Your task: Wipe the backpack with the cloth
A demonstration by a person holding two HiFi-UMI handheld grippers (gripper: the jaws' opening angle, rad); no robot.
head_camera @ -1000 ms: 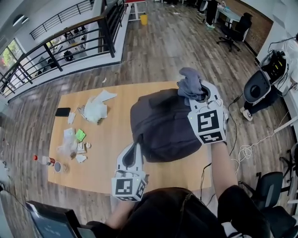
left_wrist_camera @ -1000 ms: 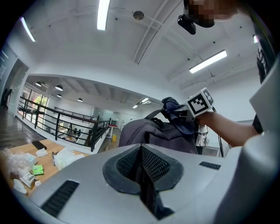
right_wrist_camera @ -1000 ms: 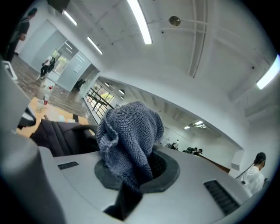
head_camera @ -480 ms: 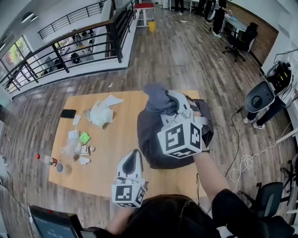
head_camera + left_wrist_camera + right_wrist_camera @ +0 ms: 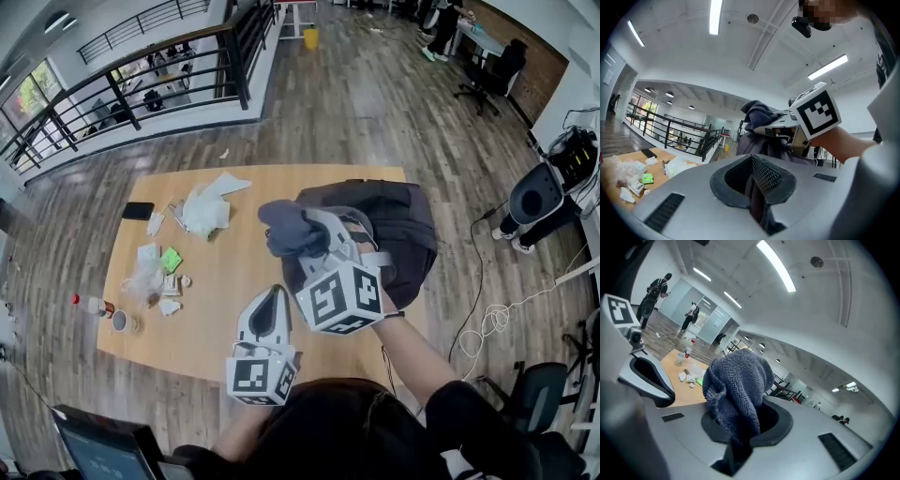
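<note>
A dark grey backpack lies on the right half of the wooden table. My right gripper hovers over the backpack's left part, shut on a bunched grey-blue cloth. In the right gripper view the cloth bulges up out of the closed jaws of the right gripper. My left gripper is shut, with its tip by the backpack's near left edge; I see nothing clearly caught in it. From the left gripper view, the shut left gripper faces the backpack, the cloth above.
On the table's left lie crumpled white wrappers, a black phone, a green packet, a cup and a small bottle. A black railing runs behind. Cables trail on the floor at right.
My right gripper has carried the cloth from the backpack's far right top leftward and nearer, across to its left side. The left gripper has stayed where it was.
</note>
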